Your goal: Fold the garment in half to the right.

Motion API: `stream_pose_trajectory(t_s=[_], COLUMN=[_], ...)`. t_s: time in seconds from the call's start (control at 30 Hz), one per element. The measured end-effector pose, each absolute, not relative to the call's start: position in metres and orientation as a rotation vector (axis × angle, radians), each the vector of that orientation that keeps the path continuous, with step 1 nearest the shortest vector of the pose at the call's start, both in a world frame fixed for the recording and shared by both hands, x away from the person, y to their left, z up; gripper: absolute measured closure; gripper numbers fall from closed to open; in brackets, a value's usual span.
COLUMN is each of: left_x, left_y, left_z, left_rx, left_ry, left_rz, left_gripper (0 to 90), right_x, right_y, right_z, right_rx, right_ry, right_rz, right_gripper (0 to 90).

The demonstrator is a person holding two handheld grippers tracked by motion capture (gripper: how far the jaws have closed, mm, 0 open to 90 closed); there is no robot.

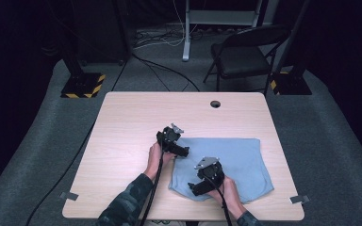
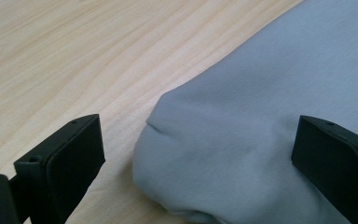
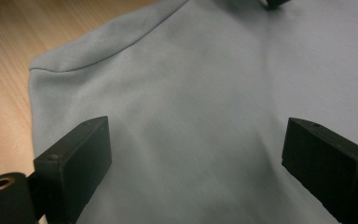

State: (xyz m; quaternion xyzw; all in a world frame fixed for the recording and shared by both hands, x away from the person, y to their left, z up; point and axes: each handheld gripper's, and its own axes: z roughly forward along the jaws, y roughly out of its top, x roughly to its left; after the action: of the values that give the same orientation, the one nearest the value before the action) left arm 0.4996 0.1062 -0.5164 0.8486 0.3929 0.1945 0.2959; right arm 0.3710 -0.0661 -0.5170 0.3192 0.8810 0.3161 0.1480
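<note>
Two grippers over a folded blue cloth [image 1: 235,162] on the table [image 1: 132,117].

The cloth lies flat on the near right part of the table, its far edge straight, its near left corner rounded. The left gripper [image 1: 185,151] sits at the cloth's far left corner; in the left gripper view its jaws are spread wide, one over bare wood, the other over the cloth [image 2: 261,116], with the bulging folded corner between them and nothing pinched. The right gripper [image 1: 194,190] hangs above the near left part of the cloth; in the right gripper view its jaws are also spread wide, both over the cloth [image 3: 191,116], gripping nothing.
</note>
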Motion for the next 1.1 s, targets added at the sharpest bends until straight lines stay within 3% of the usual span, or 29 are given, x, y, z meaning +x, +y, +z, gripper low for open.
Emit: stream_pose_trajectory(t_s=[0.53,0.83,1.1], left_x=[0.501,0.504,0.509], left_y=[0.085,0.095,0.084], left_z=[-0.522,-0.519,-0.522], left_rx=[2.250,2.253,2.264], left_ry=[1.007,1.022,0.994], left_rz=[0.469,0.427,0.391], left_gripper=[2.0,3.3,3.4], right_x=[0.365,0.367,0.366], right_y=[-0.085,-0.047,-0.058], right_z=[-0.523,-0.519,-0.524], right_rx=[0.993,0.865,0.933], right_ry=[2.520,2.558,2.532], right_rz=[0.855,0.886,0.899], right_gripper=[8.1,9.1,10.2])
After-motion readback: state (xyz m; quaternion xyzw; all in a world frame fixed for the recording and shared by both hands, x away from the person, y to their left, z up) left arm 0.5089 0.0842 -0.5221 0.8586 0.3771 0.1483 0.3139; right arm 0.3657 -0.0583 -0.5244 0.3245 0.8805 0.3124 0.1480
